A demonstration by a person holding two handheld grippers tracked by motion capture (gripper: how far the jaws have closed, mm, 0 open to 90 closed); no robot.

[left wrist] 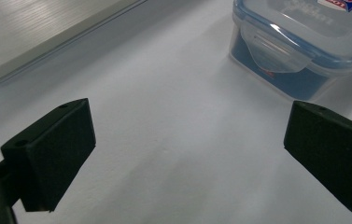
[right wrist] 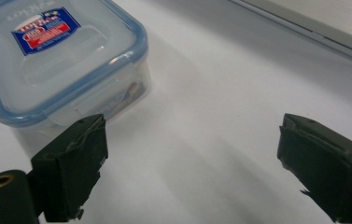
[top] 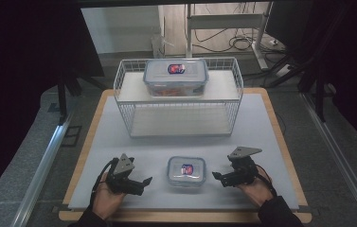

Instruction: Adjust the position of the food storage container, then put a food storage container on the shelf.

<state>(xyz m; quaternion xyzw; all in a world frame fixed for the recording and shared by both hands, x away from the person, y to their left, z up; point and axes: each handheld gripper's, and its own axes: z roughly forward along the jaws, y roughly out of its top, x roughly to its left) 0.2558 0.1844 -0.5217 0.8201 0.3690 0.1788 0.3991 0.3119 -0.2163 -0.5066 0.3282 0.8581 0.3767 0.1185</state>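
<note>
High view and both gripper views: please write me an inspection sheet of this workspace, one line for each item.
Surface: pale mat on a wooden table.
Job's things: small container, lid on, between the grippers; large container, lid on, on the top shelf of the wire rack.
Clutter: nothing seen.
Grippers: left gripper and right gripper both open, holding nothing.
Cables: one black cable trails from each gripper; more cables on the floor behind.
Surroundings: dark curtains, metal frame legs.
</note>
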